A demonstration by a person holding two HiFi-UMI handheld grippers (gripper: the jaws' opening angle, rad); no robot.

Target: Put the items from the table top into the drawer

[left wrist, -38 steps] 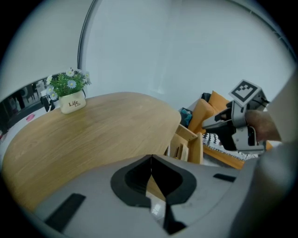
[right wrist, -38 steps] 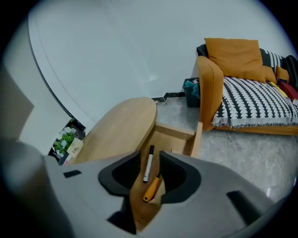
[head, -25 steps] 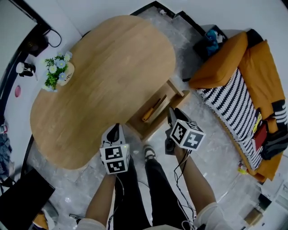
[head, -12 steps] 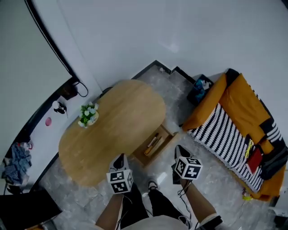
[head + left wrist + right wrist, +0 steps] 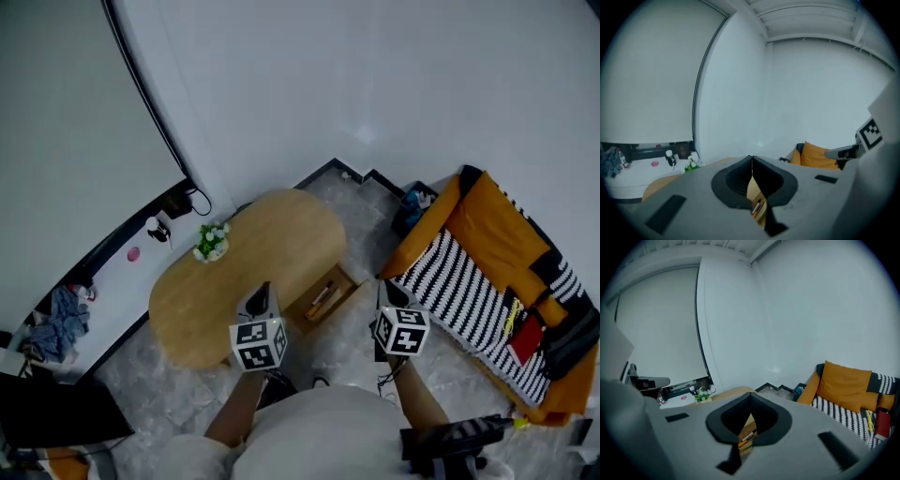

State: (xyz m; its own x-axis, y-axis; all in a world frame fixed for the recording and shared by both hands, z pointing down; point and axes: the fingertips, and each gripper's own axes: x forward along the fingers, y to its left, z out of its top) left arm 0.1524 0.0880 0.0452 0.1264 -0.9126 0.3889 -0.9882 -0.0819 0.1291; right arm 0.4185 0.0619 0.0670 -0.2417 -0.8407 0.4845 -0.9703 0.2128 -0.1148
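Head view: drawer [image 5: 339,284] below, between left claw [image 5: 263,292] and right claw [image 5: 383,290]

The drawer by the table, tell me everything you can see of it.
The drawer is a shallow open tray of pale wood. It is pulled out from under the oval wooden table on the person's side and sits level above the grey floor. Inside lie slim items, one orange and one darker, too small to identify. Nothing else touches it.

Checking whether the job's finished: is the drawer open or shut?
Open. The drawer juts out from under the wooden table, with an orange item lying inside.
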